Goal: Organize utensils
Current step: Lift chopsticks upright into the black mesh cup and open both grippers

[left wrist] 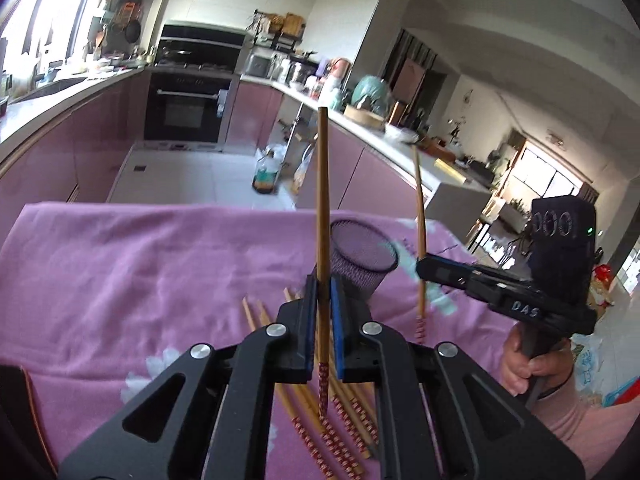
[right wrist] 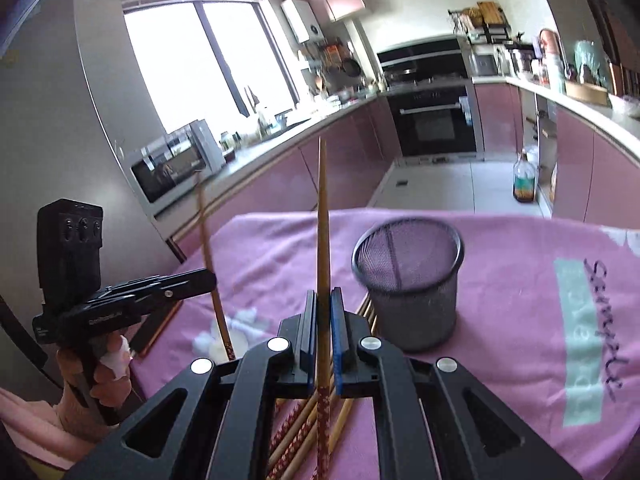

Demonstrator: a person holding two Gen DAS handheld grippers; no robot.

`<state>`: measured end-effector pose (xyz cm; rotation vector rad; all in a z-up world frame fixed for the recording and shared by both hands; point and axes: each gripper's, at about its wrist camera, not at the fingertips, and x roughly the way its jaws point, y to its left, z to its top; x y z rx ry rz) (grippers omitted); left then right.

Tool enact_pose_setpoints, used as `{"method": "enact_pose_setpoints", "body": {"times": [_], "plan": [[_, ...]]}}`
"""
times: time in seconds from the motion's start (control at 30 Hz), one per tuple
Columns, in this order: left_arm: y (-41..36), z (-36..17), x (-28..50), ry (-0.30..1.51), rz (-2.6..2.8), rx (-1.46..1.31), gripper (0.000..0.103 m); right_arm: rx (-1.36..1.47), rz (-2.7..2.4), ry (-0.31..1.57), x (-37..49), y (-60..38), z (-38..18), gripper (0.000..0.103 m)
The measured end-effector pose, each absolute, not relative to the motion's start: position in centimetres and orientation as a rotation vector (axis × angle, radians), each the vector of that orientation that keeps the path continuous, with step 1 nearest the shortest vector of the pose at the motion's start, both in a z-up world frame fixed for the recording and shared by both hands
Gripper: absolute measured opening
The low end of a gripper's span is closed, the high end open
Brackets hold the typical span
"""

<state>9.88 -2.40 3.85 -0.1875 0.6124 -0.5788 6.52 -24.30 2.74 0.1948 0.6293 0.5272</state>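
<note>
A: Starting nearest: the left claw is clamped on one bamboo chopstick, a thin tapered stick standing almost upright between the blue pads. Its patterned red end hangs below the jaws.

B: Same on the other side. The right claw is pinched on its own chopstick, pale wood, narrowing to a point at the top.

A: Under both claws lie the loose chopsticks, fanned out on the pink cloth. The black claw frames cut off much of the pile, so I cannot count them.

B: The cloth is soft and wrinkled, with white flowers and a pale green printed panel. It hides the worktop completely.

A: Just beyond the pile stands the mesh cup, a round black wire holder, upright, with an open top. Through the mesh its inside is hard to make out.

B: A hand grips the right handle; a pink sleeve runs off the edge.

A: Farthest back, glossy pink cabinets and a black oven, with blurred clutter on the counters.
</note>
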Motion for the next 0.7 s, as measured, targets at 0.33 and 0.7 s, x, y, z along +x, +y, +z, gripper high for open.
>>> {"method": "enact_pose_setpoints", "body": {"times": [0.33,0.7], "plan": [[-4.5,11.1,11.7,0.447,-0.634,-0.222,0.007,0.162,0.492,0.488,8.3,-25.6,7.4,0.005],[-11.0,12.0,16.4,0.449,-0.616,-0.136,0.007,0.115,0.381,0.407,11.7,-26.9,9.2,0.005]]}}
